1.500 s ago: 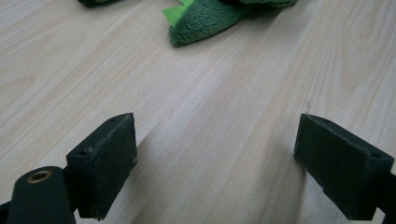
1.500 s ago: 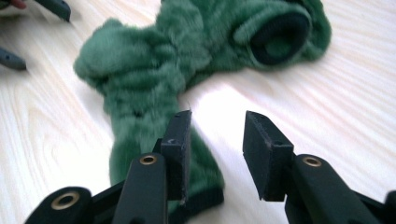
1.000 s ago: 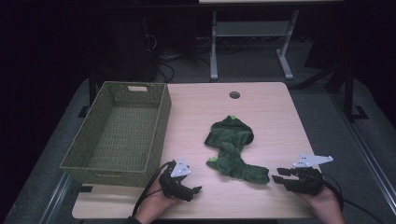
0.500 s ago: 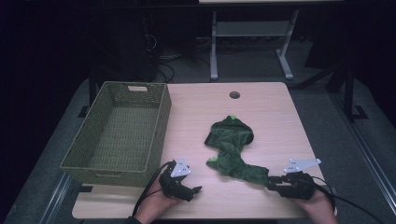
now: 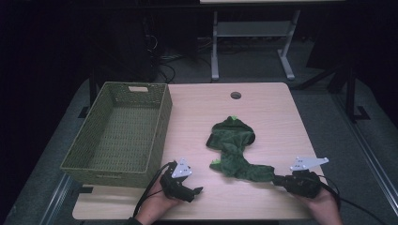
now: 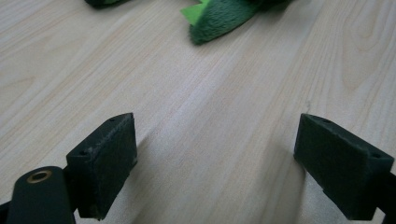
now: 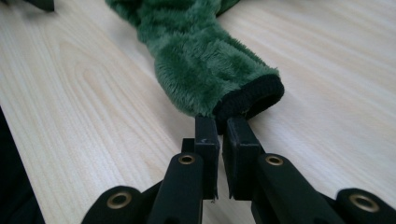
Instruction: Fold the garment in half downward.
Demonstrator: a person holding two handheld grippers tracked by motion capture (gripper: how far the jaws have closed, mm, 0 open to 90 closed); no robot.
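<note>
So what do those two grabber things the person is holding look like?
Both are black. The left gripper and right gripper each carry a grey three-cornered plate on top and trail a black cable. Close up, the left gripper's pads are chunky dark blocks, and the black arms behind the jaws have small brass-coloured rivets.

Basket (image 5: 117, 131) on table (image 5: 272, 112) left; plush garment (image 5: 234, 147) mid-table, right of basket, w/ hole (image 5: 235, 95) behind.
</note>
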